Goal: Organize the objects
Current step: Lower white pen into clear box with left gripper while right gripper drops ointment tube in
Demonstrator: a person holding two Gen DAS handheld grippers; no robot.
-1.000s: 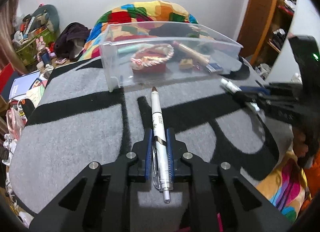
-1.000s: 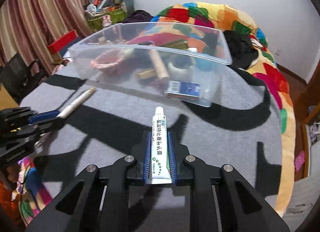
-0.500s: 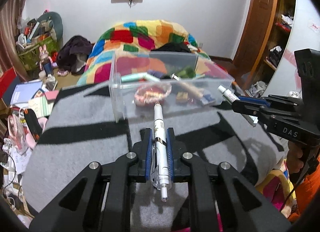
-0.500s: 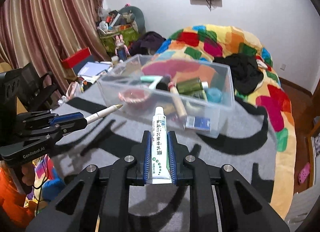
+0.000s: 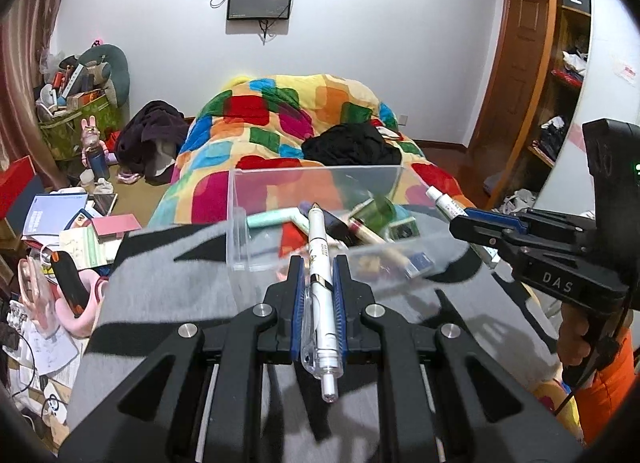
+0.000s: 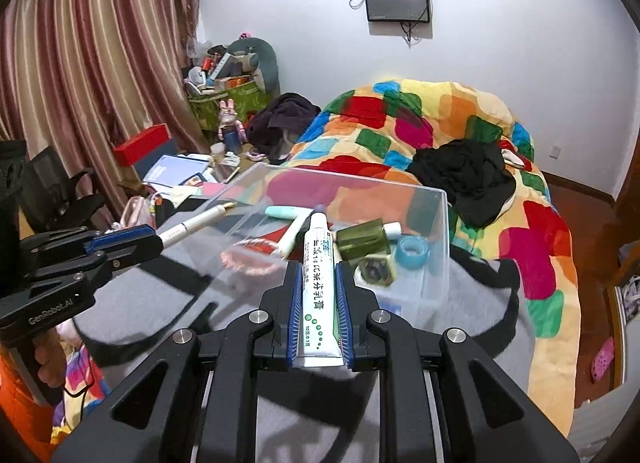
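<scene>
left gripper (image 5: 316,283) clamped on white pen (image 5: 322,283) | right gripper (image 6: 318,295) clamped on ointment tube (image 6: 318,283) | both held above near rim of clear bin (image 6: 434,223) on grey blanket (image 5: 168,283)

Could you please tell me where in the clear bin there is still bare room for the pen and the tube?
The clear bin is bare along its far wall. Its middle is crowded: mint tube, green bottle, blue tape roll, pink bracelet.

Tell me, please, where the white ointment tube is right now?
The white ointment tube is clamped between the right gripper jaws, cap forward, above the grey blanket just before the clear bin.
</scene>
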